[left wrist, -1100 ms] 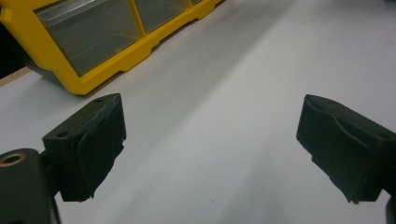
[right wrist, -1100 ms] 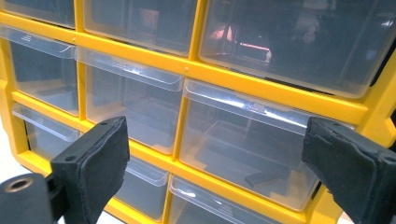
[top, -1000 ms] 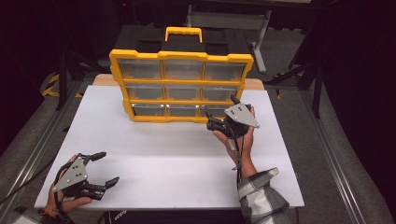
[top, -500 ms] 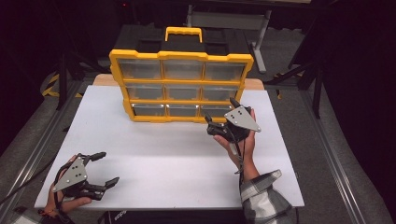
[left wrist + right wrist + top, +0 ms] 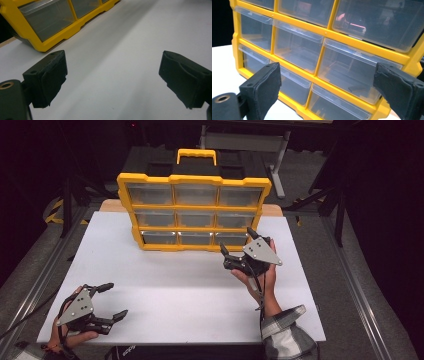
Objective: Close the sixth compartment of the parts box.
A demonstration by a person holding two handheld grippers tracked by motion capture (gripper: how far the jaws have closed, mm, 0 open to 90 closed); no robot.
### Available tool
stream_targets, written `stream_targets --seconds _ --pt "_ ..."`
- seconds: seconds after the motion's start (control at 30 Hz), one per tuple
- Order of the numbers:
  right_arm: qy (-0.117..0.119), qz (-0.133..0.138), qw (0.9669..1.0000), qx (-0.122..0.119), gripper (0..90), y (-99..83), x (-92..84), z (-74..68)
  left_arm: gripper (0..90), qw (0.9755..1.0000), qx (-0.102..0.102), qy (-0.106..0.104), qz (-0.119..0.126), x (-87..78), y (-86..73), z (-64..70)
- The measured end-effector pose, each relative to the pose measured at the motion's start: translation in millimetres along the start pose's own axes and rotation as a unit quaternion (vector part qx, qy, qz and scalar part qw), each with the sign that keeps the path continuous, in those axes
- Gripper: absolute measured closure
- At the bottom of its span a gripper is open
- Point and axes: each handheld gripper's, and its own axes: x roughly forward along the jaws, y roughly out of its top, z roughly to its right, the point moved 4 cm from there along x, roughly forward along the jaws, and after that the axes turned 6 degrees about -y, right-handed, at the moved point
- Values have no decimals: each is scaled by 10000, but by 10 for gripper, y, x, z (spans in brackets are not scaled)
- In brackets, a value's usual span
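White table (image 5: pixel 165 285), upright yellow organizer (image 5: pixel 194 212) with 9 clear drawers

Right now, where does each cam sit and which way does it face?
High view: above the person's side, looking forward and down on the white table; forearms, left gripper, right gripper.
Left gripper view: low along its open jaws across the table toward the yellow organizer.
Right gripper view: close along its open jaws at the clear drawers.
Shared: the organizer is in all three.
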Motion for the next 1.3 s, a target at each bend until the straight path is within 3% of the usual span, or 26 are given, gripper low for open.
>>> stream_targets --seconds 1.3 --pt "324 -47 9989 -325 89 -93 -240 -45 92 10000 24 -28 -34 3 -2 8"
